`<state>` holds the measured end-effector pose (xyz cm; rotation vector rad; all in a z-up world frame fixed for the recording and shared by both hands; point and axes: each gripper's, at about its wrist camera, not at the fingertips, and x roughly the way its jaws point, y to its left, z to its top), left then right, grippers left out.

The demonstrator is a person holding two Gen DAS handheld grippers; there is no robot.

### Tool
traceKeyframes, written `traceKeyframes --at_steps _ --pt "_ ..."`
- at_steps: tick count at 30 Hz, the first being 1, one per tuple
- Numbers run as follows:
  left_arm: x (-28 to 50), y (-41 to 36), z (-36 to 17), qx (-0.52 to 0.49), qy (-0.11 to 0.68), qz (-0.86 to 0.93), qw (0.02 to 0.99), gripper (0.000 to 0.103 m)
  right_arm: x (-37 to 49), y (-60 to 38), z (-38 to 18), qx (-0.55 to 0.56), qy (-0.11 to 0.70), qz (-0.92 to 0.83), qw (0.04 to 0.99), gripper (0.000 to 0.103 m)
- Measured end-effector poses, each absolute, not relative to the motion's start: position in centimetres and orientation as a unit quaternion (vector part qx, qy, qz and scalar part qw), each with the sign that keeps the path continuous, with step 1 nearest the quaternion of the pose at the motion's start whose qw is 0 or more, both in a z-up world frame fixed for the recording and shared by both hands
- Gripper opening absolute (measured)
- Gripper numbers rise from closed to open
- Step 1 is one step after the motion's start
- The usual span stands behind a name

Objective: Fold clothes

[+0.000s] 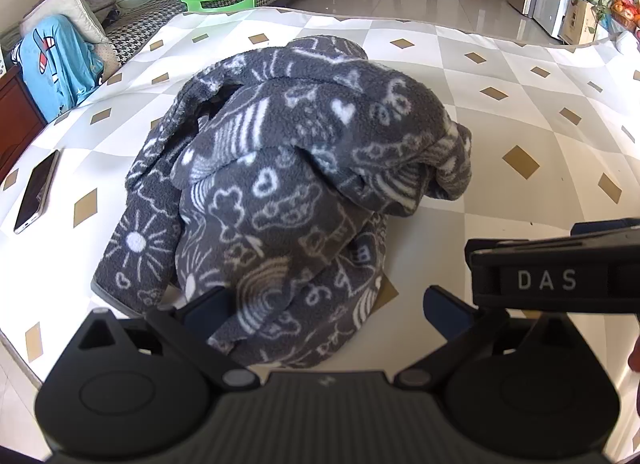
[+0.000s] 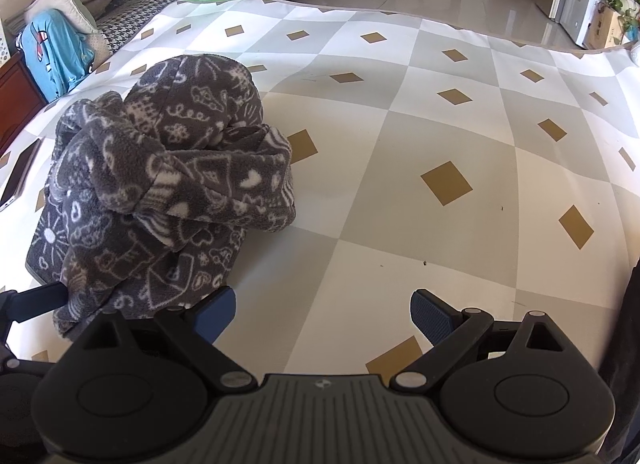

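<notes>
Under my fingers: a wide flat surface covered w/ a smooth cloth (image 2: 400, 144) in white, grey and beige diamond checks w/ small tan-gold diamonds at the corners; its hemmed edge runs along the far side. Lying on it, left of centre, is a crumpled dark-grey fleece garment w/ white doodle print (hearts, suns, clouds) (image 1: 280, 184), bunched in a heap, one flat part spread near-left. Further left, apart from the heap, a slim dark-screened phone w/ silver edge (image 1: 36, 192) lies flat near the cloth's left edge. A few tiny dark specks sit on the cloth near-right.
</notes>
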<state>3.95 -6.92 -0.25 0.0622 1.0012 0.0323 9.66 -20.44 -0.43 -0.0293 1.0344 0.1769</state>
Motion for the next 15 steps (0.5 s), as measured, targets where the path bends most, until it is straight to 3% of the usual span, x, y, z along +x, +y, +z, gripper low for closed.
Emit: traceKeyframes --at_steps 15 --pt "4.7 -3.9 0.0 0.020 0.464 0.071 0.883 0.103 9.8 -20.4 0.8 0.005 0.460 0.097 0.882 0.094"
